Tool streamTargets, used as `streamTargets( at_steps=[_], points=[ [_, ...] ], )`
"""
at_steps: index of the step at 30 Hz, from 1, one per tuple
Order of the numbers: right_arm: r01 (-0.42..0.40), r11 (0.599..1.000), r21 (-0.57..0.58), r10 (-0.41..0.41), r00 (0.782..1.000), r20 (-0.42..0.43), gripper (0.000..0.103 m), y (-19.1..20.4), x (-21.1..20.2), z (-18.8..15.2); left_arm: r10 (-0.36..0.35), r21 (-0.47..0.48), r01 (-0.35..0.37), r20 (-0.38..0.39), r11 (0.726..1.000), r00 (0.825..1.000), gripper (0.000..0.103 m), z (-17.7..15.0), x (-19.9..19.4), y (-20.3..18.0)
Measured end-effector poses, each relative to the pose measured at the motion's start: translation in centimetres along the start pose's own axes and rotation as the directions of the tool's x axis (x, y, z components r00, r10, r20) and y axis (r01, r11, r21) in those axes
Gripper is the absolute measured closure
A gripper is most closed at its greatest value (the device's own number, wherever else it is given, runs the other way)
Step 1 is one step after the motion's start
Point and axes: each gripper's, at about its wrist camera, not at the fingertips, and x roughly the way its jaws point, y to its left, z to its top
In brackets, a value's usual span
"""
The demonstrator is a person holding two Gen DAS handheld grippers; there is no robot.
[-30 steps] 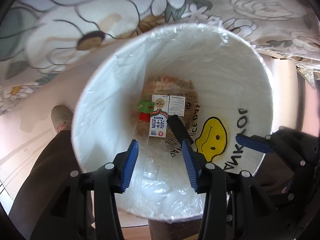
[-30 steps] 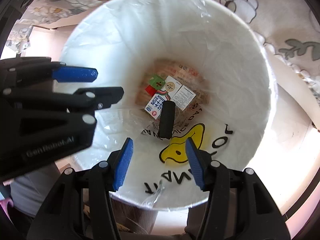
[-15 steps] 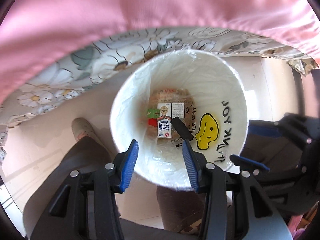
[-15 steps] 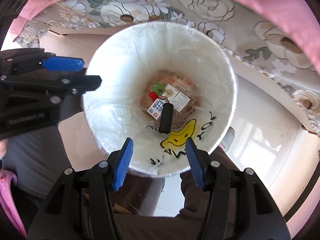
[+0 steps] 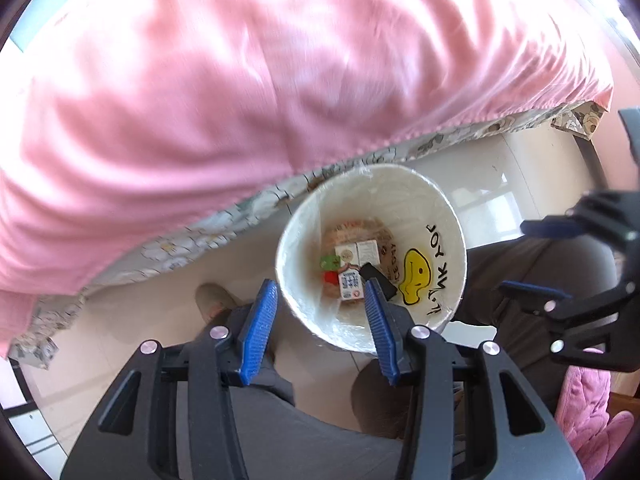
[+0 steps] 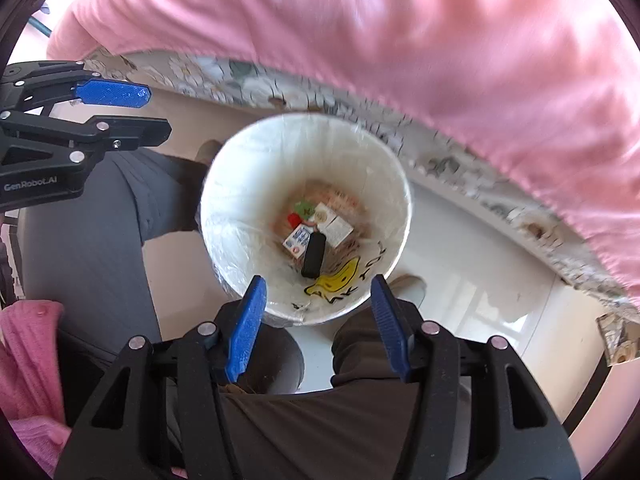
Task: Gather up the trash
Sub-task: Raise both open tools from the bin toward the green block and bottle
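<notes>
A white trash bin [image 5: 448,216] with a clear liner and a yellow smiley print stands on the floor below me; it also shows in the right wrist view [image 6: 248,160]. At its bottom lie a white-and-blue milk carton [image 5: 350,284], a black bar-shaped object [image 6: 313,255], small red and green pieces [image 6: 298,213] and wrappers. My left gripper [image 5: 320,328] is open and empty, high above the bin's near rim. My right gripper [image 6: 318,328] is open and empty, also above the near rim.
A bed with a pink cover [image 5: 240,80] and a flowered sheet [image 5: 192,240] fills the top of both views, just behind the bin. The person's grey-trousered legs [image 6: 92,248] and shoes [image 5: 212,298] stand around the bin on a pale tiled floor [image 6: 460,264].
Both grippers have risen well away from the bin, which looks much smaller now. The pink bed cover has come into view. The trash in the bin has not moved.
</notes>
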Motion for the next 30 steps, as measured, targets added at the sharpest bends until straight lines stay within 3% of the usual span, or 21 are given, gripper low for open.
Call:
streamTargets(
  at_steps=[6,11,15,18,23,30],
  points=[
    [0.025,0.999,-0.021,-0.023,0.993,0.114,0.048,0.2,-6.6,0.8,0.031,0.032,-0.034,0.096,0.999,0.995,0.055,1.2,-5.7,0.8],
    [0.076,0.996,-0.043,-0.066,0.977,0.202,0.048,0.4,-11.7,1.8,0.06,0.049,-0.07,0.178,0.996,0.982,0.045,2.7,-10.2,1.9],
    [0.116,0.992,-0.047,-0.098,0.954,0.282,0.047,0.4,-15.7,2.8,0.086,0.056,-0.103,0.241,0.993,0.967,0.038,3.9,-13.4,2.6],
    [0.141,0.989,-0.04,-0.119,0.932,0.343,0.034,0.2,-18.4,3.7,0.103,0.067,-0.127,0.285,0.99,0.953,0.03,4.9,-15.5,3.2],
    [0.183,0.983,-0.013,-0.162,0.895,0.415,0.026,-0.2,-21.9,5.9,0.176,0.076,-0.214,0.349,0.974,0.92,0.013,7.2,-17.5,3.9],
    [0.197,0.98,0.02,-0.183,0.864,0.469,0.023,-2.0,-24.8,9.7,0.224,0.133,-0.293,0.384,0.947,0.896,0.012,11.5,-18.9,4.7]
  ],
)
